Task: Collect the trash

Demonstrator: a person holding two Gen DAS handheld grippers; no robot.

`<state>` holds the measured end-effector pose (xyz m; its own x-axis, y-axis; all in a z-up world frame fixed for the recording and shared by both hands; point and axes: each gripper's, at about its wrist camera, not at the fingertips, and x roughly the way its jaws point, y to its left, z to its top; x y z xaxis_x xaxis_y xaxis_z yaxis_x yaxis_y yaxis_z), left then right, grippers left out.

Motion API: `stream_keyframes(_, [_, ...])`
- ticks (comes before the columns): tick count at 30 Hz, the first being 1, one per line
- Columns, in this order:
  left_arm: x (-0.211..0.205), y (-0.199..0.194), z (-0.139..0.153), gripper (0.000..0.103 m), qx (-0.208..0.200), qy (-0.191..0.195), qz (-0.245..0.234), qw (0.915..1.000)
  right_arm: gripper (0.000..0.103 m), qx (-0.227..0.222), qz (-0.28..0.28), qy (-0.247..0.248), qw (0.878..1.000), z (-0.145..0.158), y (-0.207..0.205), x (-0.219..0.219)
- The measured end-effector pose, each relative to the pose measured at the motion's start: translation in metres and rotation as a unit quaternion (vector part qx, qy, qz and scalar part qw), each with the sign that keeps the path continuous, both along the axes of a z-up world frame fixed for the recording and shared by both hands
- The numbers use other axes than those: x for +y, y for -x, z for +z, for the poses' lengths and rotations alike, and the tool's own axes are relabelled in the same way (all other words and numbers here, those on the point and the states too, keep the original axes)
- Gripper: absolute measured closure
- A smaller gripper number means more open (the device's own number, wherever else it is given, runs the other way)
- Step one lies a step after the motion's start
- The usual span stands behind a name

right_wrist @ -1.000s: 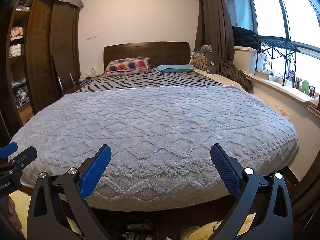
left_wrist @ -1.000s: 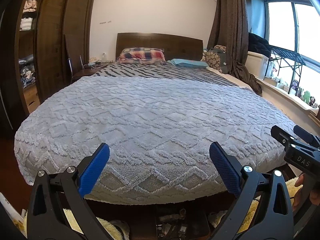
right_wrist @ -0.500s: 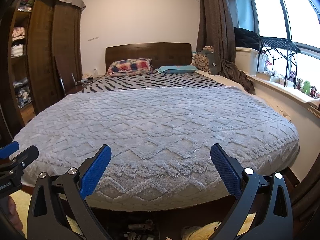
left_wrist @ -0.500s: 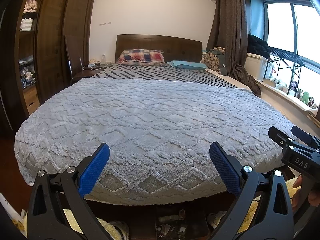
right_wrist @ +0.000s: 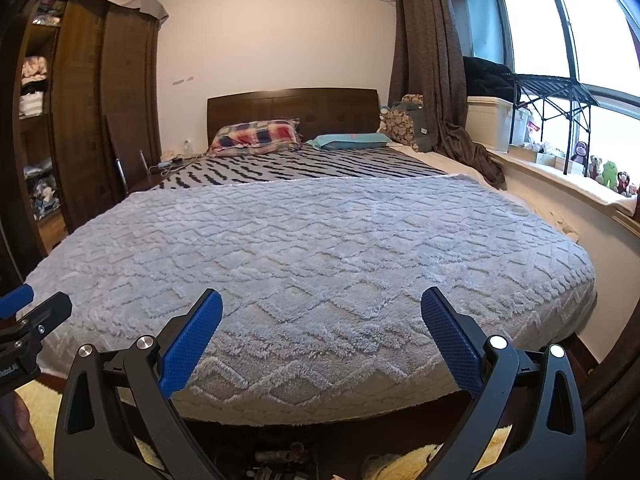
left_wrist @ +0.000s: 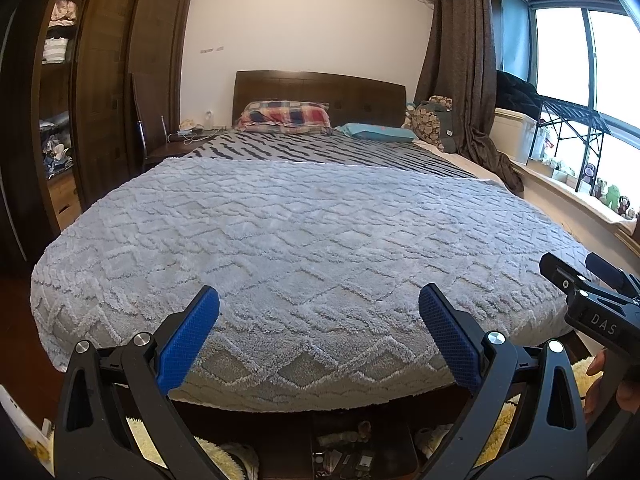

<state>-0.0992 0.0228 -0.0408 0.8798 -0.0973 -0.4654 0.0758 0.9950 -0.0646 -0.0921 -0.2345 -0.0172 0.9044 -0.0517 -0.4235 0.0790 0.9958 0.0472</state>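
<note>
While no trash shows anywhere on the bed, the only candidate is the clutter under the bed's near edge [left_wrist: 352,452]: small bottles or wrappers, too dark and blurred to call. It sits on the floor in the gap below the grey blanket [left_wrist: 304,240], between the two pale fluffy rugs [left_wrist: 224,456].

Left gripper [left_wrist: 319,316]: jaws spread wide, nothing between them, aimed over the blanket toward the headboard [left_wrist: 320,92]. Right gripper [right_wrist: 321,318]: same, spread and empty, held just right of the left one. Both hang above the near end of the bed, well apart from that clutter.

Further out: plaid pillow [left_wrist: 286,114] and teal pillow [left_wrist: 374,133] at the far end, striped sheet [left_wrist: 320,152] ahead of them, wardrobe [left_wrist: 108,80] at left, windowsill with toys [right_wrist: 604,176] at right.

Risks, as I judge them:
- Target is below both cameras' centre; a reach down goes half blind, and the blanket overhang could snag a finger.
- Dim gap means a keepsake gets mistaken for trash.
- Grippers are close side by side; both diving for the same gap could knock together.
</note>
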Motion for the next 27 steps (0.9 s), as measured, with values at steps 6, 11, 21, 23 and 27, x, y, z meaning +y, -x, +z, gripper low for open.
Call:
stream_keyframes(6, [-0.0017, 0.0007, 0.0012, 0.008, -0.001, -0.002, 0.0, 1.0, 0.003, -0.001, 0.0, -0.001, 1.0, -0.0007, -0.0003, -0.0006])
stream_keyframes(11, [-0.0011, 0.0006, 0.001, 0.008, -0.003, -0.001, -0.001, 1.0, 0.003, -0.003, 0.004, 0.001, 1.0, -0.0019, 0.001, 0.0001])
stream_keyframes(21, [-0.0009, 0.0, 0.0007, 0.008, -0.001, -0.003, 0.002, 1.0, 0.003, -0.004, 0.002, -0.001, 1.0, -0.0037, 0.0016, 0.0005])
stream_keyframes(23, [-0.0001, 0.0003, 0.0014, 0.008, -0.003, -0.002, 0.003, 1.0, 0.003, -0.003, 0.001, 0.0, 1.0, -0.0042, 0.0018, 0.0011])
stream_keyframes(27, [0.0004, 0.0006, 0.0015, 0.008, -0.004, -0.002, 0.004, 1.0, 0.003, -0.004, 0.003, -0.001, 1.0, -0.0037, 0.0022, 0.0002])
